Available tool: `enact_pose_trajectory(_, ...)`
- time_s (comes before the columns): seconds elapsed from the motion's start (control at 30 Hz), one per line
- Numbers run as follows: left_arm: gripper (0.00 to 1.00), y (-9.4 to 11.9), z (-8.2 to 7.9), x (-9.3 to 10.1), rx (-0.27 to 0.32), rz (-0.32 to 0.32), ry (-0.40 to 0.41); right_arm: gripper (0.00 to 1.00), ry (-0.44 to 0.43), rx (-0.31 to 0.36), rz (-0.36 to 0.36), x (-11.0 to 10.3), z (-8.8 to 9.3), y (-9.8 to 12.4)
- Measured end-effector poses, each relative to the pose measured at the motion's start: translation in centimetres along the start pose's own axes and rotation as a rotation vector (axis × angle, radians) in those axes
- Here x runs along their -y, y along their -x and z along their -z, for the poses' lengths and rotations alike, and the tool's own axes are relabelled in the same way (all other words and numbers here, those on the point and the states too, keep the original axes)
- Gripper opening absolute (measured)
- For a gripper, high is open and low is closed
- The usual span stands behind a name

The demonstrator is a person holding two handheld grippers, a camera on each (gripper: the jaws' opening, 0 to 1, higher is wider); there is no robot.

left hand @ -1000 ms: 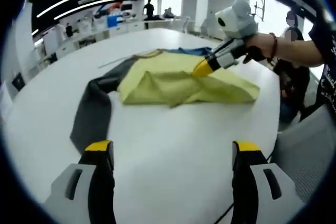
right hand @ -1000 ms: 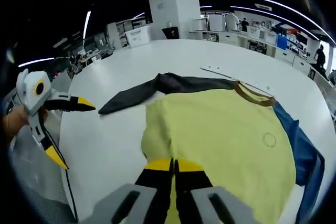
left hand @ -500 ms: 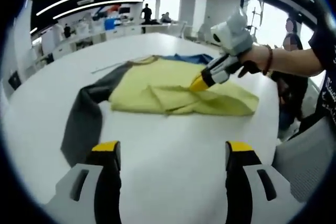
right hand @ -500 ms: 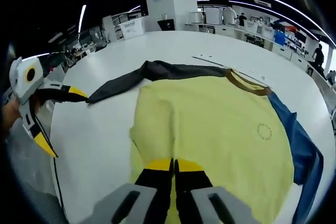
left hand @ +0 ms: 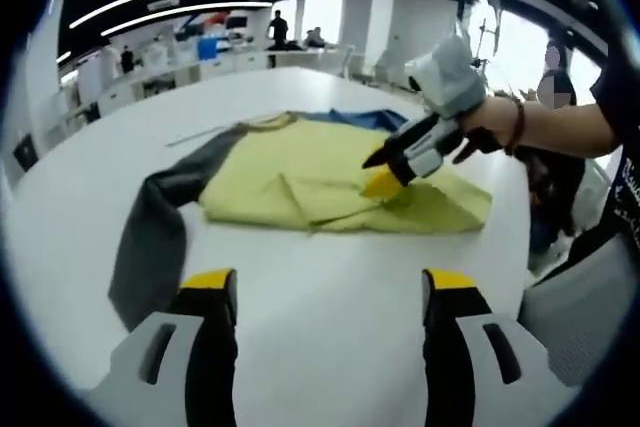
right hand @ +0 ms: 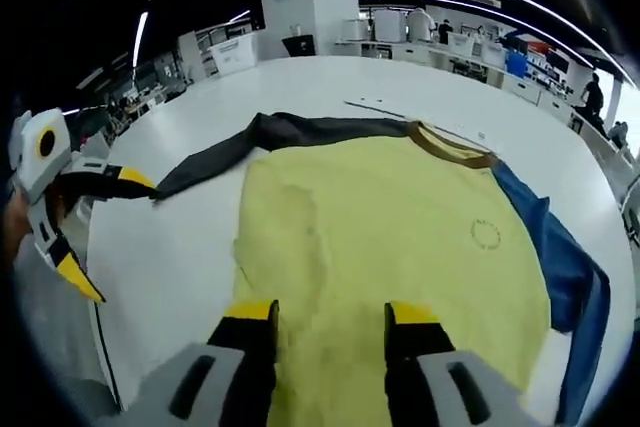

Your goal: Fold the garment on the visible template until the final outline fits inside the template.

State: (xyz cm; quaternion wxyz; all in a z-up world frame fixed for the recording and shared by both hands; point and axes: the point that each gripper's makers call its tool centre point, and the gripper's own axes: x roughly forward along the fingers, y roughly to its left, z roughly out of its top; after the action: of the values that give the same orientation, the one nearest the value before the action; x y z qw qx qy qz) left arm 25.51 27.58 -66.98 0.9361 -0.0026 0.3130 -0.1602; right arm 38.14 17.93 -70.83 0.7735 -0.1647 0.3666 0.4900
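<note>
Lying rumpled, soft yellow garment (right hand: 400, 237), right tongs (right hand: 327, 315) parted above

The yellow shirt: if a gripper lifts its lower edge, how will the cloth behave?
The yellow shirt would probably droop and fold, since it lies creased on the white table. It looks thin and light. The grey sleeve and blue sleeve would likely trail behind.

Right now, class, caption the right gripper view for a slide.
Open right gripper over yellow shirt on white table.
</note>
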Motion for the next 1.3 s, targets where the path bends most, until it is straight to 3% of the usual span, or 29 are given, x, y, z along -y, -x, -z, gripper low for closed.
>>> enact_pose_trajectory(0.17, 0.66, -0.9, -1.4, -0.4, 0.000, -0.003, -0.027, 0.57, -0.115, 0.011, -0.002, 0.5, 0.5, 2.2)
enact_pose_trajectory(0.37, 0.62, -2.2, -3.4, -0.6, 0.019, 0.007, -0.024, 0.62, -0.138, 0.012, 0.012, 1.3, 1.9, 4.3)
enact_pose_trajectory(0.53, 0.55, -3.6, -4.3, -0.9, 0.039, 0.019, 0.034, 0.62, -0.164, -0.016, 0.048, 2.3, 4.3, 5.9)
enact_pose_trajectory(1.0, 0.37, -7.1, -3.9, -1.9, 0.016, 0.013, 0.135, 0.59, -0.213, -0.062, 0.138, 4.3, 9.9, 9.7)
enact_pose_trajectory(1.3, 0.33, -8.8, -3.0, -2.0, -0.054, 0.003, 0.155, 0.53, -0.265, -0.090, 0.164, 4.5, 12.8, 11.2)
